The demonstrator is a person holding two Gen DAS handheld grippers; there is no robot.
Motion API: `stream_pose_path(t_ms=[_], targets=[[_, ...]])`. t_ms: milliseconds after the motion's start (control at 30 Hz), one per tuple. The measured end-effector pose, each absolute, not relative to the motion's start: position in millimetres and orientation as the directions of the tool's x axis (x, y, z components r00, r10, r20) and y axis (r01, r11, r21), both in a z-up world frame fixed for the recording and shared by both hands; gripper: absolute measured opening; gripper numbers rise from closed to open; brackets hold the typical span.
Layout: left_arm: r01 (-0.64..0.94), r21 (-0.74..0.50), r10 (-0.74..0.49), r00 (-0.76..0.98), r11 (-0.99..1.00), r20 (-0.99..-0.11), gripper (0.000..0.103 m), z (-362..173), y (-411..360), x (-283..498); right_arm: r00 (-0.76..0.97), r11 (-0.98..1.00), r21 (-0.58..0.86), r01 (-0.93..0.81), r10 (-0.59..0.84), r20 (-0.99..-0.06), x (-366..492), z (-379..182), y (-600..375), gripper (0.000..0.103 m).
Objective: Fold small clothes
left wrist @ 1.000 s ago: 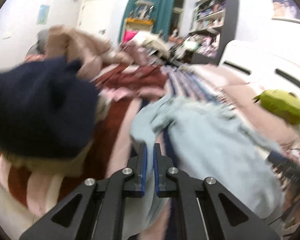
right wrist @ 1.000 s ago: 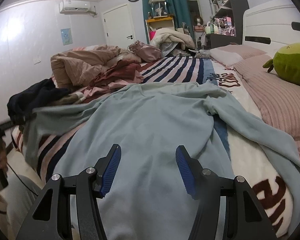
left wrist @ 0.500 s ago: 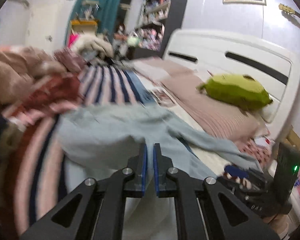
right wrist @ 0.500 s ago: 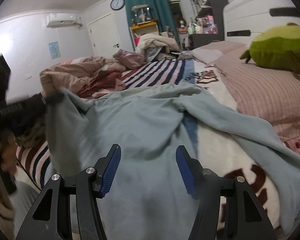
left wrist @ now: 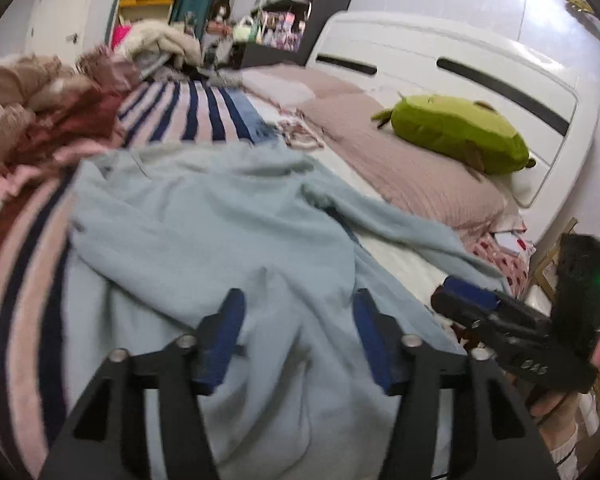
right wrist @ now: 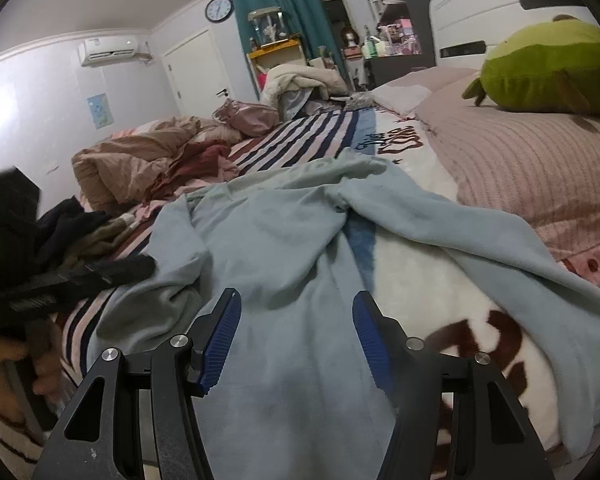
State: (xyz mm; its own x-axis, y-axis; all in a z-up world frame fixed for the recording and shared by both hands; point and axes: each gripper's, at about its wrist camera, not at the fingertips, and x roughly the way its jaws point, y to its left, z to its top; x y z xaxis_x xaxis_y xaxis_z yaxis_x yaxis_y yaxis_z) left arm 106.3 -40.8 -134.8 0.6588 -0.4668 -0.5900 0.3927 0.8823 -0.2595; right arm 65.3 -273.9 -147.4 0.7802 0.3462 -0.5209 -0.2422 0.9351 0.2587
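Our left tool (left wrist: 296,336) is opening, its blue pads apart over the light blue top (left wrist: 204,240) with nothing pinched between them; our right tool (right wrist: 296,336) stands about half wide, also empty. We judge the step to be laying the garment out flat before the first fold. The top lies on the bed (right wrist: 440,280) directly under and ahead of both tools, body bunched near the left one, one sleeve (right wrist: 480,236) trailing off to the right below the pink pillow (right wrist: 540,176). Next we need to catch an edge, probably that sleeve, and draw it inward.
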Motion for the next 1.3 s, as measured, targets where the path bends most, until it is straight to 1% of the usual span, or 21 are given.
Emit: stream_pose_path(t_ms=[67,100,167,233,367,467,533,667,700,733,800,967,1000,1067,1100,1133,1167,1300], targets=[[0.369,-0.25,-0.445,0.697,0.895,-0.563,0.064,-120.1,-24.7,96.3,0.77,0.931,0.25,-0.267,0.362,-0.526,66.4,-146.4,-262.9,0.054],[0.354,-0.241,-0.428,0.716,0.903,-0.552,0.066,-114.4,-16.1,91.8,0.763,0.927,0.25,-0.279,0.372,-0.528,66.9,-146.1,-257.8,0.054],[0.307,-0.215,-0.375,0.76,0.927,-0.531,0.074,-103.6,4.8,82.4,0.746,0.916,0.254,-0.309,0.399,-0.534,67.8,-146.1,-245.2,0.054],[0.255,-0.191,-0.318,0.793,0.948,-0.52,0.077,-97.4,26.3,74.9,0.724,0.905,0.26,-0.336,0.425,-0.543,69.0,-147.3,-230.8,0.054],[0.164,-0.171,-0.23,0.828,0.971,-0.511,0.078,-97.0,63.4,63.1,0.675,0.891,0.264,-0.369,0.452,-0.583,71.5,-154.3,-194.8,0.054],[0.113,-0.168,-0.185,0.839,0.979,-0.511,0.079,-104.1,87.1,55.7,0.652,0.885,0.22,-0.411,0.454,-0.607,70.3,-156.9,-164.1,0.054],[0.089,-0.169,-0.165,0.843,0.982,-0.513,0.079,-108.8,99.3,51.9,0.645,0.882,0.191,-0.431,0.449,-0.618,68.8,-155.8,-143.0,0.054],[0.062,-0.191,-0.152,0.85,0.98,-0.505,0.079,-116.5,119.2,44.0,0.646,0.899,0.174,-0.402,0.414,-0.642,71.0,-156.4,-118.3,0.054],[0.059,-0.196,-0.152,0.851,0.979,-0.502,0.079,-117.8,121.6,42.5,0.644,0.903,0.181,-0.389,0.407,-0.648,72.9,-157.6,-114.8,0.056],[0.055,-0.203,-0.151,0.854,0.978,-0.498,0.079,-119.1,126.2,40.6,0.644,0.909,0.186,-0.372,0.397,-0.654,74.4,-158.4,-112.8,0.064],[0.049,-0.209,-0.148,0.856,0.977,-0.495,0.079,-120.7,129.9,38.3,0.659,0.92,0.183,-0.346,0.377,-0.651,75.3,-158.8,-107.8,0.071],[0.03,-0.207,-0.13,0.861,0.978,-0.491,0.079,-122.5,135.3,34.0,0.687,0.942,0.079,-0.325,0.292,-0.665,77.8,-159.7,-89.1,0.071],[0.026,-0.204,-0.125,0.863,0.979,-0.49,0.079,-122.0,135.1,33.5,0.694,0.951,0.049,-0.305,0.257,-0.673,79.1,-161.5,-87.2,0.069],[0.024,-0.201,-0.121,0.864,0.979,-0.488,0.079,-120.9,136.3,32.3,0.712,0.97,-0.017,-0.242,0.166,-0.682,80.3,-163.3,-89.9,0.053],[0.025,-0.201,-0.121,0.866,0.979,-0.486,0.08,-120.1,136.5,31.0,0.716,0.975,-0.041,-0.218,0.131,-0.686,81.4,-163.2,-93.4,0.03],[0.025,-0.2,-0.121,0.867,0.979,-0.484,0.08,-119.3,136.6,30.1,0.721,0.977,-0.057,-0.203,0.11,-0.685,81.9,-162.2,-97.1,0.008],[0.025,-0.198,-0.12,0.868,0.98,-0.482,0.081,-118.7,136.7,29.3,0.73,0.979,-0.067,-0.191,0.096,-0.677,82.0,-159.3,-104.6,0.005],[0.021,-0.154,-0.093,0.872,0.988,-0.48,0.083,-117.5,132.1,28.7,0.741,0.982,-0.028,-0.186,0.122,-0.66,81.3,-145.9,-138.8,0.004]])
